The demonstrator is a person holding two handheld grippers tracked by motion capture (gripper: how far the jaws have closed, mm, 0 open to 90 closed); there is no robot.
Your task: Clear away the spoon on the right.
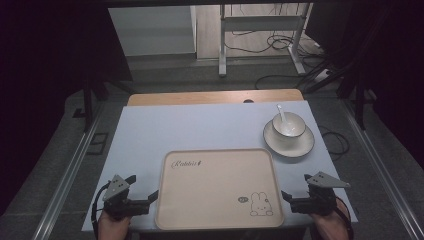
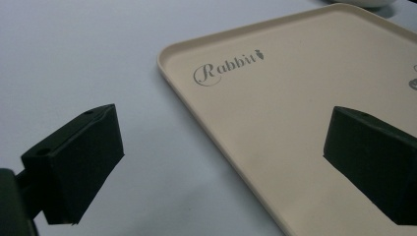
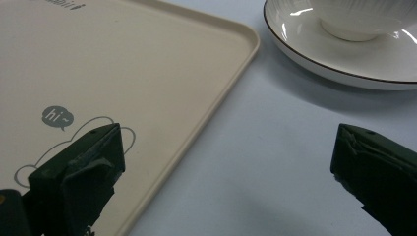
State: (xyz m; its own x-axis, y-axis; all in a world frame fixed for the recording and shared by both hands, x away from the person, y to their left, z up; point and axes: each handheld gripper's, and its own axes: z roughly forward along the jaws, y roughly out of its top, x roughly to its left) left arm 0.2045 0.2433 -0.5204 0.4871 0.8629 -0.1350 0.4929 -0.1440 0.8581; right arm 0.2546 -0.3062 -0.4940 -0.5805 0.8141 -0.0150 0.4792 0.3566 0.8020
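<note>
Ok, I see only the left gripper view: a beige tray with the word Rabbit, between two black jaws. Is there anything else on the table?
Observer: Yes, a white saucer with a bowl on it, past the tray's far right corner.
Operator: Is the bowl empty?
Observer: A white spoon stands in it.
Operator: And where is the right gripper?
Observer: The right gripper is open at the tray's near right edge, beside a rabbit drawing.

tray (image 1: pixel 218 165): beige, rabbit print, flat, near table edge | bowl (image 1: pixel 288 126): white, spoon inside, on saucer (image 1: pixel 304 146), far right
</note>
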